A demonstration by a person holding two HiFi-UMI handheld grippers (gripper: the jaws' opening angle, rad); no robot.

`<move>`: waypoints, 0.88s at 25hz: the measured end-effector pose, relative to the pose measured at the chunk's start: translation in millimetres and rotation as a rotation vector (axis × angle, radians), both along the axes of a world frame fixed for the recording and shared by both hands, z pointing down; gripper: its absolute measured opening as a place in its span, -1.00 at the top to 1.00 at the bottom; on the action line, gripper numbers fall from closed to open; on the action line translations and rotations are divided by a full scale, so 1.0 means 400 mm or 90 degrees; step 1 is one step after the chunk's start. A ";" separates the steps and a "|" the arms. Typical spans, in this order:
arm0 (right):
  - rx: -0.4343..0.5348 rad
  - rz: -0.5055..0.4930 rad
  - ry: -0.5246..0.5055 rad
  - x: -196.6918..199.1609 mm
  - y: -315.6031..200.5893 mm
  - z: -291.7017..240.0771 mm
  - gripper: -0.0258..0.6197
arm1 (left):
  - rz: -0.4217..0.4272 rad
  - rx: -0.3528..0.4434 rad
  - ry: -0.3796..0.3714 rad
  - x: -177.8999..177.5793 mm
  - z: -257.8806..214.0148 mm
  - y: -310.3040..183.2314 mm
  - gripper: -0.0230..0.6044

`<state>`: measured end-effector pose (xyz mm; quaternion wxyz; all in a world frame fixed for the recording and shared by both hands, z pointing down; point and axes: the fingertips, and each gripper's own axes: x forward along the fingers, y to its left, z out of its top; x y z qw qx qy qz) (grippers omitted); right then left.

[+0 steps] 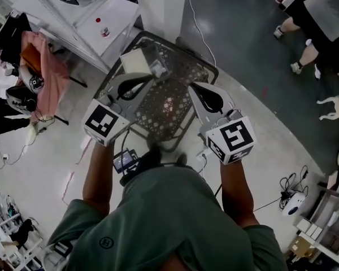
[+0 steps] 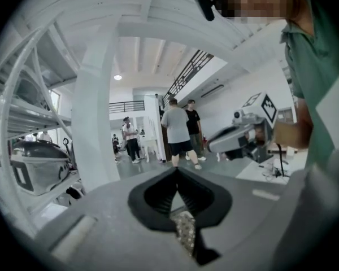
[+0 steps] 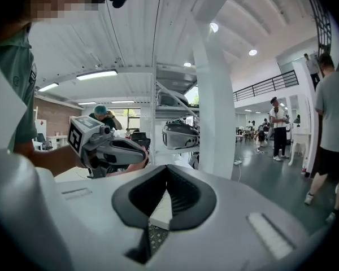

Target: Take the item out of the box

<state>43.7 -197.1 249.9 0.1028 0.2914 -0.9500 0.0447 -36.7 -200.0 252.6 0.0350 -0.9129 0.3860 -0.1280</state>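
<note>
**A:** Where's the box?

**B:** At the far left corner of the surface (image 1: 183,75). It's a pale box (image 1: 134,62) with a small grey item (image 1: 158,68) at its right edge. From up here I can't tell whether the item lies inside the box or just against it.

**A:** And your hands?

**B:** Both are short of it, over the middle of the surface. My left hand-held gripper (image 2: 177,171) has its jaws pressed together on nothing. The right hand-held gripper (image 3: 167,167) is the same, tips meeting, with only mesh and a pale sliver showing behind them.

**A:** How will you do it well?

**B:** I reckon I should part the jaws before I arrive. Then I'd steady the box with the left and come down on the item with the right, so the light box doesn't skate off that corner.

**A:** What's the surface like?

**B:** Dark perforated metal with rounded corners. Probably slick.

**A:** And the room?

**B:** There's a grey floor (image 1: 243,49) and a white column (image 1: 161,4) just beyond the far edge. A white shelf unit (image 1: 110,16) stands off the far left corner, with a pink cloth (image 1: 45,61) draped further left. Cables (image 1: 291,185) trail on the right, and people (image 1: 311,16) stand well off to the far right.
</note>
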 end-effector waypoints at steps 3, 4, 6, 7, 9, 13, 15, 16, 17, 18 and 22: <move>0.003 0.027 0.008 -0.031 -0.049 -0.003 0.91 | 0.024 0.007 0.009 -0.032 -0.005 -0.053 0.92; 0.003 0.033 0.010 -0.043 -0.060 -0.004 0.91 | 0.030 0.008 0.012 -0.044 -0.006 -0.067 0.92; 0.004 0.043 0.017 -0.070 -0.078 -0.007 0.91 | 0.039 0.011 0.018 -0.072 -0.010 -0.093 0.92; 0.004 0.048 0.022 -0.085 -0.089 -0.007 0.91 | 0.043 0.011 0.021 -0.088 -0.009 -0.107 0.92; 0.004 0.060 0.032 -0.117 -0.115 -0.006 0.91 | 0.055 0.011 0.029 -0.120 -0.003 -0.137 0.92; 0.003 0.075 0.047 -0.168 -0.157 0.004 0.91 | 0.070 0.004 0.039 -0.166 0.026 -0.187 0.92; -0.002 0.075 0.054 -0.184 -0.170 0.012 0.91 | 0.072 -0.001 0.044 -0.179 0.039 -0.204 0.92; -0.004 0.073 0.056 -0.189 -0.176 0.016 0.91 | 0.071 -0.004 0.046 -0.183 0.047 -0.212 0.92; -0.006 0.071 0.057 -0.191 -0.184 0.021 0.91 | 0.069 -0.008 0.046 -0.186 0.056 -0.219 0.92; -0.008 0.069 0.058 -0.191 -0.192 0.026 0.91 | 0.066 -0.012 0.044 -0.187 0.064 -0.227 0.92; -0.010 0.049 0.054 -0.186 -0.237 0.048 0.91 | 0.044 -0.027 0.033 -0.192 0.100 -0.268 0.92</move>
